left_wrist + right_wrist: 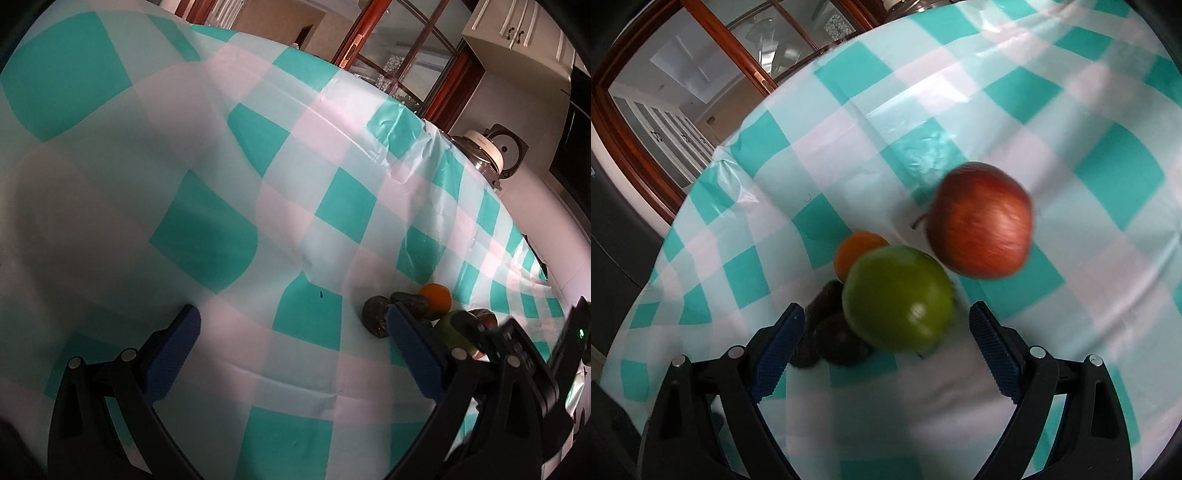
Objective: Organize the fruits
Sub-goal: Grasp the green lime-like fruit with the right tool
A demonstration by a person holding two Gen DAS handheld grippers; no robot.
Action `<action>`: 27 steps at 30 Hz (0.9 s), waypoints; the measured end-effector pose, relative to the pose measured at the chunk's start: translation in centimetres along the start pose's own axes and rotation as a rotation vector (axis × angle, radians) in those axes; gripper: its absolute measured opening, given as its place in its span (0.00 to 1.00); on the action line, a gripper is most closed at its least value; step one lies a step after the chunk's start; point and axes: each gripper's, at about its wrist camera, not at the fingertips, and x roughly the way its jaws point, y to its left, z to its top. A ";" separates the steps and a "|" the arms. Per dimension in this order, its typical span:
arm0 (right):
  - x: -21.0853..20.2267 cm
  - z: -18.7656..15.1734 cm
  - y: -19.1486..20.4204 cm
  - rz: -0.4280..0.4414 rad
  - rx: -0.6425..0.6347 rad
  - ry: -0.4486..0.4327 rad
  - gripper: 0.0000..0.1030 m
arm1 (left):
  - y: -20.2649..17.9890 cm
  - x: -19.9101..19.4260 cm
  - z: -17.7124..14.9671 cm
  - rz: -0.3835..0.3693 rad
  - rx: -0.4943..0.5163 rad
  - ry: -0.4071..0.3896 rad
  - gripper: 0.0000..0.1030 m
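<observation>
In the right wrist view a green apple (897, 299) lies just ahead of my open right gripper (886, 325), between its fingertips. A red apple (980, 221) lies beyond it to the right, an orange (858, 249) behind it on the left, and two dark avocados (838, 336) beside the left finger. In the left wrist view my left gripper (291, 325) is open and empty over the checked cloth. The same fruit cluster sits to its right: a dark avocado (375, 317), the orange (437, 297), the green apple (452, 326). The right gripper body (517, 347) partly hides them.
The table carries a teal, white and pink checked plastic cloth (221, 206). A wooden-framed glass door (399, 48) stands behind the table. A white and metal appliance (484, 151) sits past the far edge. The table edge (713, 162) drops off at the left in the right wrist view.
</observation>
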 end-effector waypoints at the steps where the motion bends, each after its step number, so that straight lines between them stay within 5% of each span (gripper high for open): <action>1: 0.4 0.2 0.2 -0.002 -0.002 0.002 0.83 | 0.0 0.0 0.0 0.001 -0.001 0.000 0.98; 9: 1.8 0.8 0.6 -0.113 -0.018 -0.011 0.59 | 0.0 0.3 -0.3 -0.002 -0.009 0.013 0.98; 15: 0.2 0.2 -0.8 -0.057 0.021 -0.025 0.58 | 0.0 0.6 -0.3 -0.040 0.020 0.035 0.98; 21: -4.7 -2.2 -4.8 -0.012 0.112 -0.062 0.59 | -2.3 0.9 -0.8 -0.051 0.162 0.037 0.98; 27: -6.7 -3.0 -6.5 -0.021 0.138 -0.079 0.59 | -5.3 2.6 -1.1 -0.030 0.324 0.076 0.82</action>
